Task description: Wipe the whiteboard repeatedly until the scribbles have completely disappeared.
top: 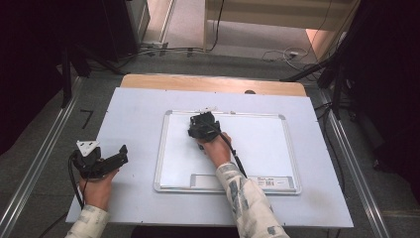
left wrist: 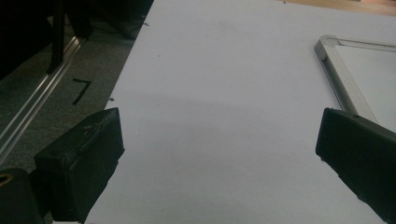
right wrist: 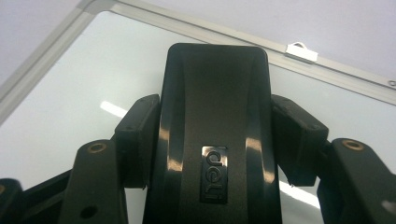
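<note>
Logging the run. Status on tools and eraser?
Right tool shut on black eraser, over whiteboard. Left tool open, empty, beside board. Nothing in the way.

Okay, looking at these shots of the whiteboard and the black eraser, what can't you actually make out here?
- Underside of the black eraser: hidden by its own body in the right gripper view, so contact with the whiteboard cannot be told.
- Eraser in the high view: covered by the right gripper and the hand.
- Label on the whiteboard's lower frame: too small to read.
- Left gripper: jaws open; their bases are cut off by the bottom edge.
</note>
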The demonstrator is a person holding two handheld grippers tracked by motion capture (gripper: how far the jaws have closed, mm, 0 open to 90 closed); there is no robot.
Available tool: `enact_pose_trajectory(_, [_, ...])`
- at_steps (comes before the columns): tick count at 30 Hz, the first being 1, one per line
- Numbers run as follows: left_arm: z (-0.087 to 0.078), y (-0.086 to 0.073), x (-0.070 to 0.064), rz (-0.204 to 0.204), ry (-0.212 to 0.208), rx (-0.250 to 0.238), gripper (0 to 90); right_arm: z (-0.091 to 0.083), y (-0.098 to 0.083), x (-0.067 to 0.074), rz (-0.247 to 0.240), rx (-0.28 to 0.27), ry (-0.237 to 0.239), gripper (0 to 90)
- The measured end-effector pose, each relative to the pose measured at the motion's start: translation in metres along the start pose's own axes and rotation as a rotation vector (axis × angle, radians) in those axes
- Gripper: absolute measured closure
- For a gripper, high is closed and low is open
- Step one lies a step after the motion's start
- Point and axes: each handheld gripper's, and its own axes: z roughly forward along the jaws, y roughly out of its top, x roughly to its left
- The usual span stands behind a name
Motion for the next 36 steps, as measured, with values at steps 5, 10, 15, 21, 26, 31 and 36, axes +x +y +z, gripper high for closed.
enact_pose_trajectory(5, [0.002, 0.001, -0.001, -0.002, -0.003, 0.001, 1.5, -0.003, -0.004, 0.025, -0.048, -0.008, 0.042, 36.8])
enact_pose_trajectory(10, [0.003, 0.001, -0.001, -0.001, -0.004, 0.002, 1.5, -0.011, -0.016, 0.048, -0.075, -0.014, 0.081, 36.7])
enact_pose_trajectory(15, [0.002, 0.001, -0.002, 0.007, -0.004, 0.003, 1.5, -0.022, -0.028, 0.063, -0.096, -0.017, 0.107, 36.6])
enact_pose_trajectory(21, [0.003, 0.000, -0.003, 0.009, -0.001, 0.007, 1.5, -0.030, -0.038, 0.075, -0.127, -0.016, 0.132, 36.6])
enact_pose_trajectory(26, [0.001, 0.000, -0.002, 0.007, -0.003, 0.004, 1.5, -0.026, -0.033, 0.070, -0.114, -0.020, 0.138, 36.4])
enact_pose_trajectory(31, [0.001, 0.000, 0.000, -0.002, 0.001, 0.005, 1.5, -0.014, -0.019, 0.057, -0.085, -0.021, 0.112, 36.3])
enact_pose_trajectory(36, [0.001, 0.000, 0.001, -0.002, 0.001, 0.008, 1.5, -0.002, -0.006, 0.042, -0.058, -0.028, 0.086, 36.5])
